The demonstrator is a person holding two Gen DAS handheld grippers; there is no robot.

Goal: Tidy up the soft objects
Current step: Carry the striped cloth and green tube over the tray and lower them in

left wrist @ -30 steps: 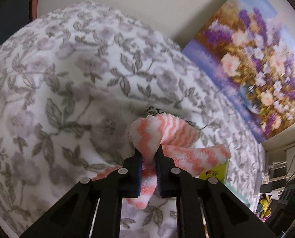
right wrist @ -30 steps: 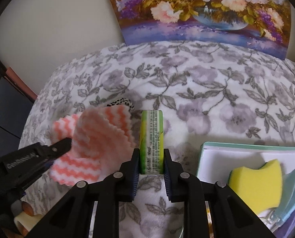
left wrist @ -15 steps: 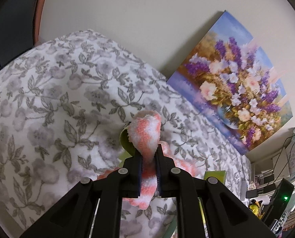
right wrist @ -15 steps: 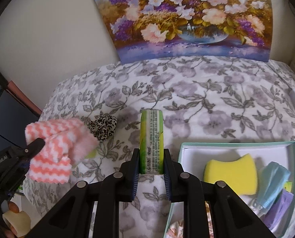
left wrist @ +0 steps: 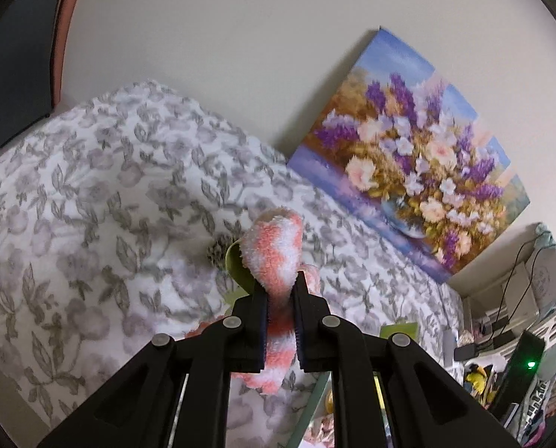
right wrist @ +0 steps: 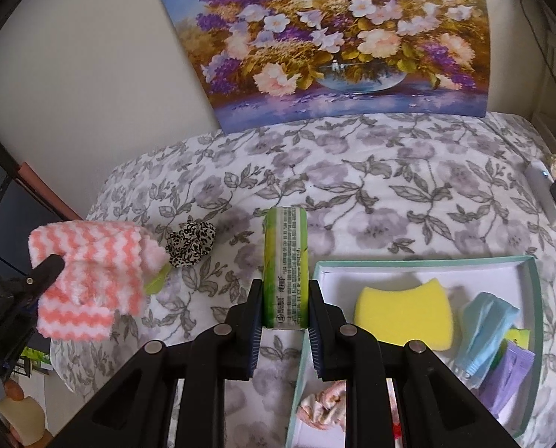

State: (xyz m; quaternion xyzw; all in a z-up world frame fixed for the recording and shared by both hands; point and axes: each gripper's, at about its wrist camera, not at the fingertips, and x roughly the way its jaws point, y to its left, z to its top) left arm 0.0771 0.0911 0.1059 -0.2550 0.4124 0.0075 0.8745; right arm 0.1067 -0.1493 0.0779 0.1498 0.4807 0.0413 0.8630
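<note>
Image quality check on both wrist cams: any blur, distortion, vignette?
Left wrist view: painting and blanket smeared by blur, the pink striped cloth in the left gripper less so; black fisheye corners. Right wrist view: sharper, print on the green pack visible though unreadable; bed edge bowed, same dark vignette.

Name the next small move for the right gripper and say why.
Probably swing right and lower over the tray. The right gripper is shut on the green pack, which is held left of the tray's edge, and bare floor shows behind the yellow sponge.
</note>
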